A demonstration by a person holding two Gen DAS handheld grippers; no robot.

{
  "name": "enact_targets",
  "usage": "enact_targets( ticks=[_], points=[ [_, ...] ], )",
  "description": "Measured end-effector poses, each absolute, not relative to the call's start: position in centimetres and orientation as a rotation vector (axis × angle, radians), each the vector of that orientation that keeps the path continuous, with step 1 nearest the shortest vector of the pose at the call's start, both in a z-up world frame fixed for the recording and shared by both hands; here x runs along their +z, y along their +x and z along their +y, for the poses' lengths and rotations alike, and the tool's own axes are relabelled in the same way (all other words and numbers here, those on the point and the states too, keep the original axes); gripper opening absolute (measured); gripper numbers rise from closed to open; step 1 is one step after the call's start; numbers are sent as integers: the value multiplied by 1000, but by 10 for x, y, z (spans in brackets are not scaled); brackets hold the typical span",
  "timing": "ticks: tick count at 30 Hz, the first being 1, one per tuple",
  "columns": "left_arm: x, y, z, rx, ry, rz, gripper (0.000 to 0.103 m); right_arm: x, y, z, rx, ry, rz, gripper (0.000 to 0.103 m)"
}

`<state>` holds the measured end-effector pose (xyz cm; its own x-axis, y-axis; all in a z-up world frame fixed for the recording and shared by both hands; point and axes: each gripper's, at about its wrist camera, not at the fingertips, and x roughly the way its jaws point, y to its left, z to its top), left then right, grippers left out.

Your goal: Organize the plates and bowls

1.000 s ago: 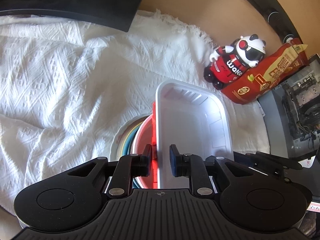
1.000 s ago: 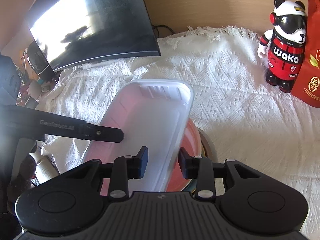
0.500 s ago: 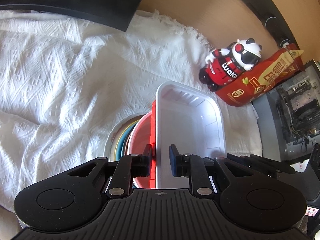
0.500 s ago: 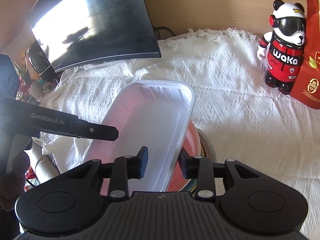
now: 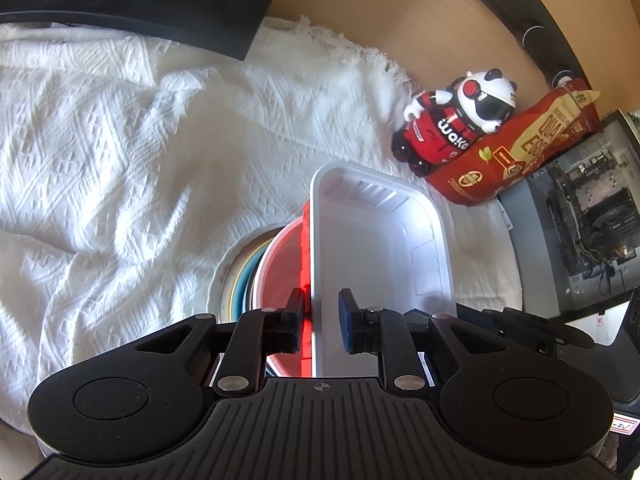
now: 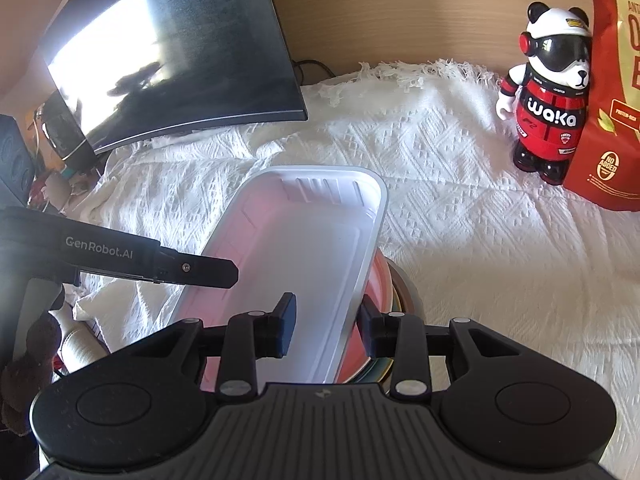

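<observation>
Both grippers grip one white rectangular plastic tray (image 5: 380, 248) over the stacked dishes.

The left gripper (image 5: 319, 322) pinches the tray's left wall between narrow fingers; the right gripper (image 6: 325, 328) clamps its right wall. The tray sits above a red round bowl (image 5: 282, 264) nested in stacked coloured plates (image 5: 236, 280) on the white woven cloth (image 5: 120, 168); farther right stands a panda figurine (image 6: 548, 108).

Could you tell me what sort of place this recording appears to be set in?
Probably a home desk, not a kitchen: a curved monitor stands behind a white woven cloth, an open computer case sits alongside, and a panda figurine leans against a red snack bag.
</observation>
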<state>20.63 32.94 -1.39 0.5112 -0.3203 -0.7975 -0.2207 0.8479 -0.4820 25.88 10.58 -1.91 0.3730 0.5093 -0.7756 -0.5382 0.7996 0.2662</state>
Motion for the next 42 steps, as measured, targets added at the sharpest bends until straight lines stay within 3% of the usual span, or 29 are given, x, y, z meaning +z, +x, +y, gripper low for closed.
enact_targets(
  ticks=[9,16,21,24,31,42],
  points=[
    [-13,195,356,-107,-652,1030,20,-17,247,112,591,-32,946,34],
    [1,166,369,-106,-689,887,20,-2,224,92,459,26,834,41],
    [20,110,327,-81,-505,685,20,12,192,70,420,31,760,50],
    [12,80,289,-107,-473,680,20,14,161,59,445,10,716,63],
    [6,16,213,-15,-361,693,14,-3,101,38,537,-25,776,71],
    [24,-28,175,80,-326,752,12,10,24,11,529,-52,758,77]
  ],
)
